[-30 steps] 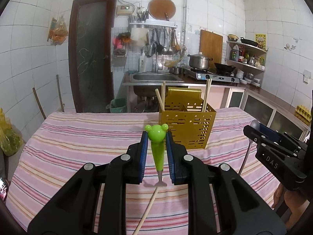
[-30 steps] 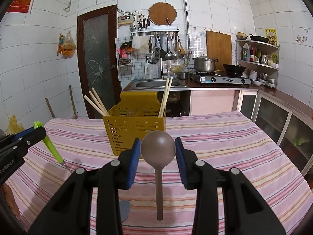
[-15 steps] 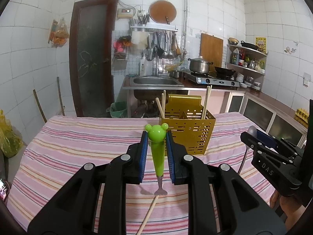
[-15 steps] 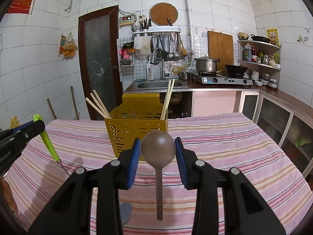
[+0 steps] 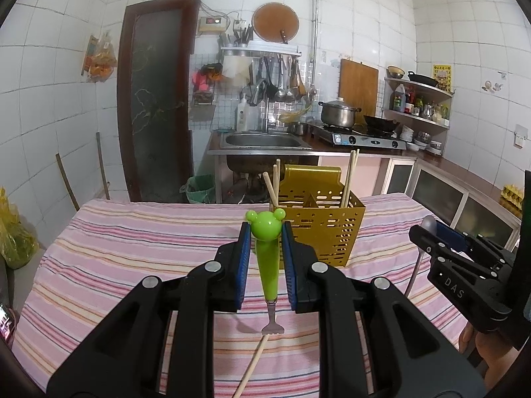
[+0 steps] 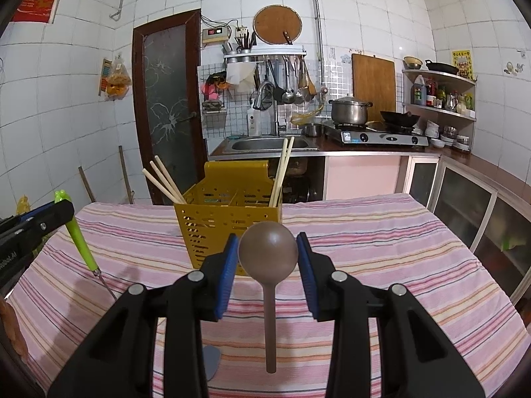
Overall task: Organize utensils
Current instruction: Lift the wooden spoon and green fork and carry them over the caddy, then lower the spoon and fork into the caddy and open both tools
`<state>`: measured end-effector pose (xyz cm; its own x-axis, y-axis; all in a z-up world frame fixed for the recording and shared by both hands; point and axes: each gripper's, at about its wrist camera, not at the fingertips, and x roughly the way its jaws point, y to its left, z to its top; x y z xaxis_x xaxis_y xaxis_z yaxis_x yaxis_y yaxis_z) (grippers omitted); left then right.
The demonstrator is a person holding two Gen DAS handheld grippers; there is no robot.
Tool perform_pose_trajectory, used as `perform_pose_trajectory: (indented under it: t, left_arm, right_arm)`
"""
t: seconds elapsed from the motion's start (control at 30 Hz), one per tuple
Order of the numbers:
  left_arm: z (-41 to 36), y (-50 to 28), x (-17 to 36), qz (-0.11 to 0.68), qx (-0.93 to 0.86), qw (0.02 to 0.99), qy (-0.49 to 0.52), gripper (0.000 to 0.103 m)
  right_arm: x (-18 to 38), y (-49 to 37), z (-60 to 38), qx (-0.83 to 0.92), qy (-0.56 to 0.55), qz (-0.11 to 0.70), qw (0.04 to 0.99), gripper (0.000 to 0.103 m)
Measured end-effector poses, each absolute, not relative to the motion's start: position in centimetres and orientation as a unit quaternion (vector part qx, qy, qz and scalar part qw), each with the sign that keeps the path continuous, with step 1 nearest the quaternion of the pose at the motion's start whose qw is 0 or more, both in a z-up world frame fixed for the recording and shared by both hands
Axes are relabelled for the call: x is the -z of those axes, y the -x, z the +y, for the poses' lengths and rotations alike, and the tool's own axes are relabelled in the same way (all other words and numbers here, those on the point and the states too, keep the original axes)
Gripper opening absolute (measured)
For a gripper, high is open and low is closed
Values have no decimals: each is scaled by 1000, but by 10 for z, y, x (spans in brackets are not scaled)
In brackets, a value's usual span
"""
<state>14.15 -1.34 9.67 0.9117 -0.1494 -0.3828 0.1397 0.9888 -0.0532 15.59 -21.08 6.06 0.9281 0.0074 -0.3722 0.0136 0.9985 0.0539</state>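
Left gripper (image 5: 265, 252): clamped on the fork, at 6 o'clock in its own view, held above the cloth.
Fork (image 5: 267, 258): green, bear-headed handle up between the blue pads (image 5: 245, 265), metal tines pointing down toward 6 o'clock.
Loose chopstick (image 5: 252, 364): lay on the cloth just below the tines.
Cloth (image 5: 132, 248): pink striped, covering the table.
Caddy (image 5: 320, 229): yellow, perforated, upright on the cloth at 12 o'clock from both grippers; chopsticks (image 6: 162, 180) leaned out of its left compartment and another pair (image 6: 282, 172) stood at its right.
Spoon (image 6: 268, 255): brown, bowl up, handle hanging toward 6 o'clock.
Right gripper (image 6: 268, 258): closed on the spoon's bowl, in front of the caddy, at 3 o'clock in the left view.
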Motion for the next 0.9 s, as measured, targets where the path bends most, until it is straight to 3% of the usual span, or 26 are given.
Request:
perform_pose_trajectory:
  t: [0.33, 0.9]
  left_arm:
    - [-19, -149, -124, 177, 92, 980, 14, 18]
    - [-49, -222, -214, 95, 115, 989, 14, 18]
  right_arm:
    - [-84, -163, -219, 8, -30, 171, 985, 36]
    - [-192, -235, -214, 5, -17, 94, 995, 36]
